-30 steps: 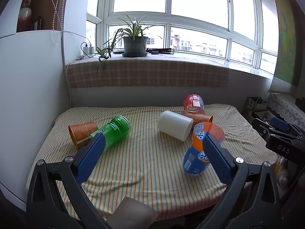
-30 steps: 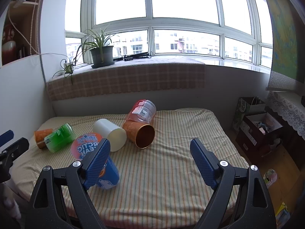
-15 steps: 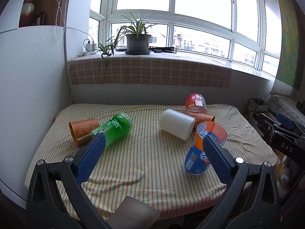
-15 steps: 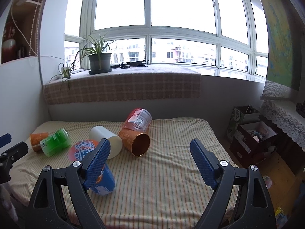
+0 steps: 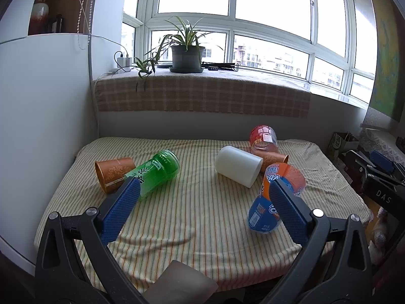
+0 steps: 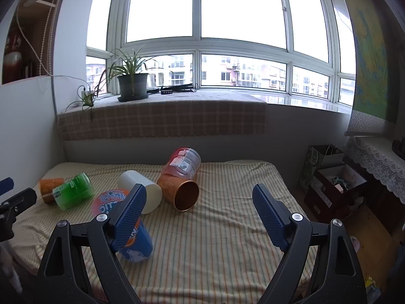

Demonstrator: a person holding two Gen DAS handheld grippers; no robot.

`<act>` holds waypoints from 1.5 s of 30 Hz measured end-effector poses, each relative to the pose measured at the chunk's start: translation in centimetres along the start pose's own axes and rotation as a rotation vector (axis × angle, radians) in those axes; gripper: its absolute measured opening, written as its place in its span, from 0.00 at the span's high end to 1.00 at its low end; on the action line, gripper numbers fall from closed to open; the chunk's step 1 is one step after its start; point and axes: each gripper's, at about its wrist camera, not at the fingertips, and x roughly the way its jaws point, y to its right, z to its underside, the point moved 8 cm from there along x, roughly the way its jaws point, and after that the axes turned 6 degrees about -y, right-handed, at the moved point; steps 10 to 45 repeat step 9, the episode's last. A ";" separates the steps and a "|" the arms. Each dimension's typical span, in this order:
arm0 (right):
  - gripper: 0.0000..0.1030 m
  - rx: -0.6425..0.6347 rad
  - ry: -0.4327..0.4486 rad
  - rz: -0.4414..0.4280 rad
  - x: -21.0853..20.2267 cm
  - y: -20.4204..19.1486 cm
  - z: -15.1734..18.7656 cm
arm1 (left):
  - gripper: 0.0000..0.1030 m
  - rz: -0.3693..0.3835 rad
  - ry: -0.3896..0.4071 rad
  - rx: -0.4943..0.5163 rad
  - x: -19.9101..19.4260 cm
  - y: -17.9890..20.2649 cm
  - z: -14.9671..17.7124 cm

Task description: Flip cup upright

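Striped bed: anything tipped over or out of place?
Yes. All six cups on the striped bedspread are down: green plastic cup, two copper cups, white cup, red clear cup. The orange-blue cup sits tilted, not flat. Nothing spilled.

Sitting under a wide bay window [image 6: 202, 50] pouring pale daylight over a potted plant [image 6: 133, 86] on a checked-cloth sill [image 6: 162, 121]; striped bed [image 6: 227, 240], white wall [image 5: 43, 126], possibly boxes [image 6: 334, 185] crowding right.

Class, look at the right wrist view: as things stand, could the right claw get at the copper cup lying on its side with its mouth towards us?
Probably yes. The right claw is open and empty, and the copper cup lies just ahead with striped cloth bare before its mouth.
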 end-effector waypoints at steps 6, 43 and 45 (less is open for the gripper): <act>0.17 -0.003 -0.004 -0.002 0.2 0.0 0.1 | 0.00 -0.010 -0.005 -0.011 0.2 -0.3 0.2; 0.17 -0.001 -0.010 -0.002 0.3 0.0 0.2 | 0.00 -0.023 0.000 -0.019 0.2 -0.4 0.3; 0.17 -0.001 -0.010 -0.002 0.3 0.0 0.2 | 0.00 -0.023 0.000 -0.019 0.2 -0.4 0.3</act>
